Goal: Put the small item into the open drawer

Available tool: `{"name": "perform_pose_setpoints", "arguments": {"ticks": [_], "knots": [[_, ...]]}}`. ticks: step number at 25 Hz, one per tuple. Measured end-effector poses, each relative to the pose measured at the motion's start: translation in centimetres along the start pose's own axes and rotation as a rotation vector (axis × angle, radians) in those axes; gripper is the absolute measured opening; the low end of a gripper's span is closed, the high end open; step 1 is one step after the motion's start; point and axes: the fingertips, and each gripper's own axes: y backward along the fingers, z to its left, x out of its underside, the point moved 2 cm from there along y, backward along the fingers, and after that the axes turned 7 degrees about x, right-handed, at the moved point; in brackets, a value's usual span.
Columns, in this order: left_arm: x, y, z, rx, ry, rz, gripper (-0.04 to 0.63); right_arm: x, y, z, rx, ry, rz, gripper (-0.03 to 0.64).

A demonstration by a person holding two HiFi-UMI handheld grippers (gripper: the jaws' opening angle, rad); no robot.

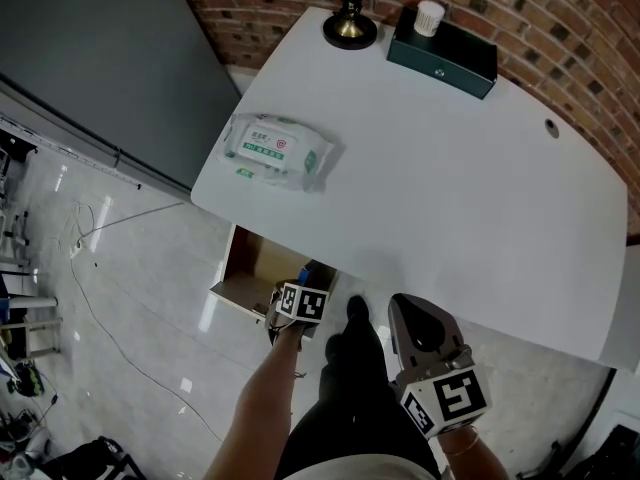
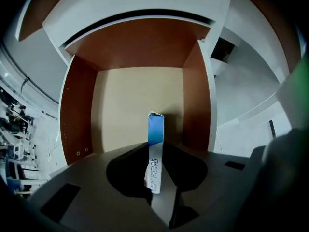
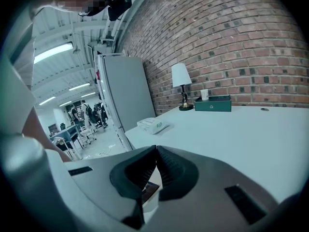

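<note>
Small carton (image 2: 155, 127) — judged light, stiff, crushable — is pinched across its flat faces by the left gripper (image 2: 155, 145), lower centre.

A blue-and-white box (image 2: 155, 132) is showing against your drawer (image 2: 77, 115), tan-floored and red-brown-walled; your white counter (image 1: 450, 198) is standing before a red brick wall (image 1: 560, 18).

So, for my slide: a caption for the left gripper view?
Left claw grips a slim blue-and-white box over the open drawer.
</note>
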Motion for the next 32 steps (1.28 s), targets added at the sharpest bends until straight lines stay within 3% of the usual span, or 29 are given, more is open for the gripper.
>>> {"name": "perform_pose_setpoints", "arguments": {"ticks": [13,16,23,32], "knots": [[0.3,-0.9,0.3,0.015,0.009,0.005,0.104,0.4,-0.9,0.4,-0.001,-0.004,0.018,0.008],[0.2,-0.7,0.2,0.039,0.018,-0.003,0.134,0.3,-0.8,0.5,-0.002,0.0,0.015,0.007],[-0.6,0.9,-0.3,0.064,0.042,-0.056,0.175,0.2,-0.2,0.6,0.006,-0.01,0.006,0.007],[-1.6,6.7,-0.3,0.062,0.053,-0.193,0.183,-1.3,1.6,1.9,-0.011,-0.008,-0.036,0.007]]}}
